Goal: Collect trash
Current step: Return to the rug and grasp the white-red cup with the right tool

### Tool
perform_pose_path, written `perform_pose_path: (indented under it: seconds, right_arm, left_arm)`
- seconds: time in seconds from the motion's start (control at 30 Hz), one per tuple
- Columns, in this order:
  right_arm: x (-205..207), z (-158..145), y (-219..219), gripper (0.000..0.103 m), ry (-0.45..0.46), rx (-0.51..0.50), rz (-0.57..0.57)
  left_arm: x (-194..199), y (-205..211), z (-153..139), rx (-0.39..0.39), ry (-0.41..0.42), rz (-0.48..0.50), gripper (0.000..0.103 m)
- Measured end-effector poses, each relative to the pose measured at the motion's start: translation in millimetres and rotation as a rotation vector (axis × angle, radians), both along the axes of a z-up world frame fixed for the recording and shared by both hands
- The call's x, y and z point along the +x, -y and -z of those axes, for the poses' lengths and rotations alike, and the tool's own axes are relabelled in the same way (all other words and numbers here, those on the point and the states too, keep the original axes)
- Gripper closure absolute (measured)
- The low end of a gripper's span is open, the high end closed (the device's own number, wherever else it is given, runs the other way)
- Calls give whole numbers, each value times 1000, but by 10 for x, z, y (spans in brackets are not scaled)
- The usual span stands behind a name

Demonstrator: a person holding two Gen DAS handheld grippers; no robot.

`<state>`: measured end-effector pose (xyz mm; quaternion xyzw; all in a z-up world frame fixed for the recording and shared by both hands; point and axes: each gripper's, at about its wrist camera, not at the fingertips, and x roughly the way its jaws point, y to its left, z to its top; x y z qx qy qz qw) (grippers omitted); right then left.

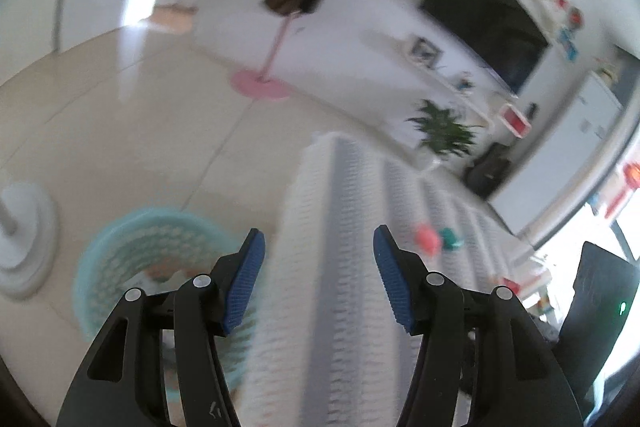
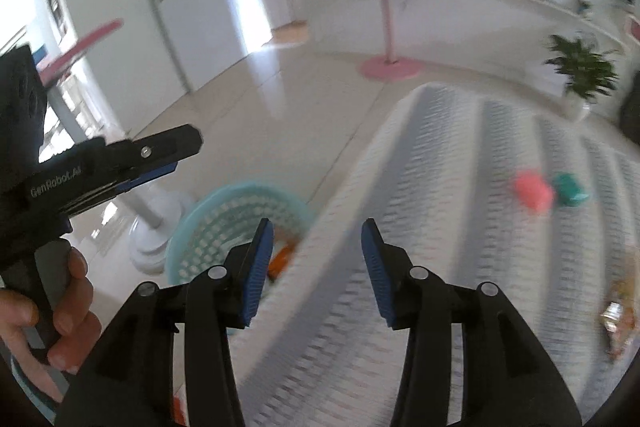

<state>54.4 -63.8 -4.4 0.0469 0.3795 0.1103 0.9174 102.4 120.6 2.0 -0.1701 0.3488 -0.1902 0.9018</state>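
A light blue mesh trash basket [image 1: 132,259] stands on the floor beside a table with a grey-and-white striped cloth [image 1: 352,227]; it also shows in the right wrist view [image 2: 224,223], with orange trash [image 2: 280,259] inside. A pink piece [image 2: 534,189] and a teal piece [image 2: 570,189] lie on the cloth; they also show in the left wrist view as the pink piece [image 1: 426,239] and the teal piece [image 1: 450,239]. A shiny wrapper [image 2: 616,315] lies at the right edge. My left gripper [image 1: 318,259] is open and empty over the table edge. My right gripper [image 2: 318,251] is open and empty. Both views are blurred.
A white fan base [image 1: 24,247] stands left of the basket. A pink stand [image 2: 390,67] with hanging clothes is across the tiled floor. A potted plant [image 2: 580,71] and a dark TV [image 1: 488,23] are by the far wall.
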Motion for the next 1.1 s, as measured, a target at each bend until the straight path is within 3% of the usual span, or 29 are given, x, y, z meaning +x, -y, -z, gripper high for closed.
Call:
perform_pose_path:
  seconds: [0.2, 0.5, 0.73, 0.83, 0.9, 1.0, 1.1]
  right_arm:
    - [-415, -301, 1150, 61, 79, -38, 180]
    - [-712, -68, 2682, 60, 46, -97, 430]
    - [-649, 347, 3377, 45, 6, -133, 556]
    - [-639, 485, 3553, 44, -2, -121, 595]
    - [-632, 568, 3628, 41, -5, -126, 612]
    - [-616, 692, 3705, 27, -12, -184, 639]
    - [-553, 793, 3798, 20, -23, -162, 631]
  left_arm:
    - [-195, 925, -134, 23, 91, 172, 48]
    - [-213, 2026, 73, 137, 75, 332, 48]
    - [596, 2647, 601, 97, -118, 334, 48]
    - [929, 2862, 868, 96, -200, 314, 48]
    - [1102, 2997, 1012, 93, -243, 293, 48]
    - [1312, 3166, 1222, 100, -303, 245, 48]
    - [1486, 3260, 1442, 125, -364, 166, 45]
